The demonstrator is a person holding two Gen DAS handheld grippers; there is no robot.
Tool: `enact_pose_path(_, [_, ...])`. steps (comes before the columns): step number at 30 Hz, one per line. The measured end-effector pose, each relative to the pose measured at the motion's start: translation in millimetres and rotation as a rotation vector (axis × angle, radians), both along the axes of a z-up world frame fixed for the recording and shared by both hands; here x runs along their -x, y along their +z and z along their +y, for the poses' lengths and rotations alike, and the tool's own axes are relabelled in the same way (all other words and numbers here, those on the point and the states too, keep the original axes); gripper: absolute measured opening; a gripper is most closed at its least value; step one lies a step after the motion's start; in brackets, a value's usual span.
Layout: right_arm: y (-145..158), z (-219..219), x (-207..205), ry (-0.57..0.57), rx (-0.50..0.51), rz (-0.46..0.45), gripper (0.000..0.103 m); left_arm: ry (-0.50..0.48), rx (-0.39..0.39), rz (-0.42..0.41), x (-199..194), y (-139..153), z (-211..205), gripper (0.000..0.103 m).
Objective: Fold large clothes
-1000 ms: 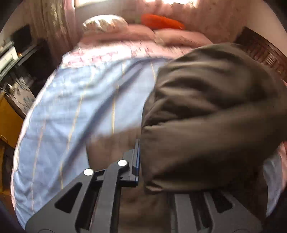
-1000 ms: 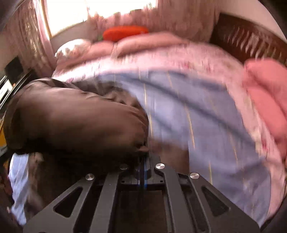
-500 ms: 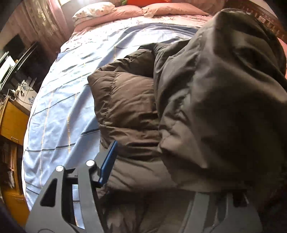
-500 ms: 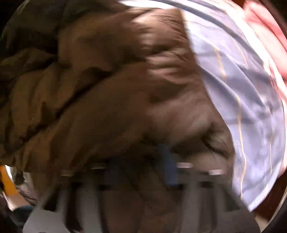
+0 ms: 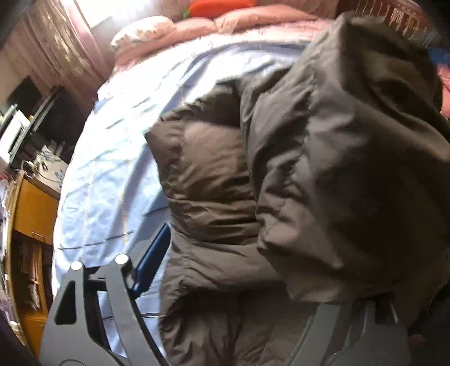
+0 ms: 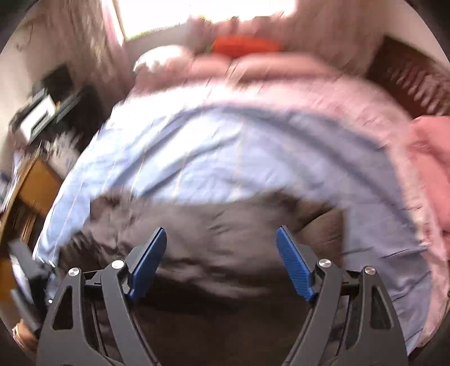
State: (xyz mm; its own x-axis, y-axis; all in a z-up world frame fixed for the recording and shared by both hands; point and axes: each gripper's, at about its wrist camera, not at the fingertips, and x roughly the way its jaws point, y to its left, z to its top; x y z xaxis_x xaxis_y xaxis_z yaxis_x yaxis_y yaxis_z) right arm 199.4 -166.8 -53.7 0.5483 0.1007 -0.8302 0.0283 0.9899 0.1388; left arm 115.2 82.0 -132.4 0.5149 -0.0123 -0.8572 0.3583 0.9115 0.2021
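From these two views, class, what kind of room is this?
Most likely a bedroom: a brown puffer jacket lies on a bed with a pale blue striped sheet, pink pillows and a dark wooden headboard.

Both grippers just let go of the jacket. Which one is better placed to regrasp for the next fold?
Probably the left gripper: its jaws are opening right at the brown padded jacket, fabric bunched between them. The right gripper, also opening, holds nothing and sees the jacket farther ahead on the blue bedsheet.
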Motion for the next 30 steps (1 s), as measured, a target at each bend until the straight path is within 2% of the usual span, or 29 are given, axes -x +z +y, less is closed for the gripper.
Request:
enact_pose_path(3, [-39.6, 18.8, -10.4, 0.01, 0.024, 0.05, 0.08, -0.044, 0.036, -0.055, 17.9, 25.8, -2.4, 0.084])
enact_pose_path(5, [-54.7, 29.1, -9.5, 0.012, 0.04, 0.067, 0.081, -0.089, -0.006, -0.103, 29.5, 34.7, -14.6, 0.085])
enact_pose_path(7, [-64.1, 27.4, -5.0, 0.006, 0.04, 0.074, 0.081, -0.11, -0.062, -0.158, 30.2, 31.5, -23.9, 0.088])
enact_pose_path(9, [-64.7, 17.1, -6.4, -0.008, 0.001, 0.074, 0.081, -0.101, -0.058, -0.175, 23.8, 28.6, -24.3, 0.089])
enact_pose_path(10, [-66.4, 6.9, 2.5, -0.019, -0.019, 0.075, 0.081, -0.103, -0.012, -0.164, 21.3, 29.8, -21.9, 0.089])
enact_pose_path(11, [-64.2, 0.5, 1.8, -0.034, -0.047, 0.079, 0.081, -0.127, 0.112, -0.125, 14.8, 31.4, -14.1, 0.089])
enact_pose_path(13, [-59.0, -14.5, -0.2, -0.056, -0.076, 0.082, 0.081, -0.141, 0.288, -0.067, 3.1, 30.9, -1.7, 0.089])
enact_pose_path(15, [-53.0, -18.8, 4.6, -0.061, -0.068, 0.076, 0.081, -0.136, 0.376, -0.091, -7.5, 28.0, 8.3, 0.089])
enact_pose_path(16, [-51.1, -19.0, 5.8, -0.066, -0.063, 0.075, 0.081, -0.127, 0.378, -0.136, -7.8, 29.8, 10.6, 0.089])
enact_pose_path(18, [-49.1, -21.5, 5.9, -0.072, -0.07, 0.073, 0.081, -0.156, 0.348, -0.173, -0.8, 31.3, 7.4, 0.089])
enact_pose_path(20, [-47.7, -24.1, 8.1, -0.076, -0.079, 0.071, 0.081, -0.271, 0.26, -0.241, 19.0, 35.3, -4.2, 0.089])
enact_pose_path(21, [-48.2, -24.5, 7.9, -0.074, -0.077, 0.072, 0.081, -0.334, 0.19, -0.294, 30.7, 33.8, -11.6, 0.089])
enact_pose_path(22, [-48.7, -24.5, 8.2, -0.073, -0.077, 0.073, 0.081, -0.419, 0.089, -0.376, 46.9, 30.2, -22.3, 0.089])
enact_pose_path(24, [-49.6, -25.5, 8.0, -0.077, -0.085, 0.073, 0.081, -0.513, 0.009, -0.449, 64.1, 20.2, -34.3, 0.089])
enact_pose_path(26, [-49.9, -27.0, 8.9, -0.087, -0.11, 0.071, 0.081, -0.604, 0.02, -0.433, 70.0, 12.4, -43.5, 0.089])
enact_pose_path(28, [-49.3, -28.8, 10.8, -0.098, -0.129, 0.069, 0.081, -0.693, 0.078, -0.362, 66.4, 2.0, -51.4, 0.095])
enact_pose_path(30, [-46.6, -31.1, 14.4, -0.104, -0.153, 0.07, 0.081, -0.731, 0.151, -0.288, 61.1, -4.6, -58.8, 0.098])
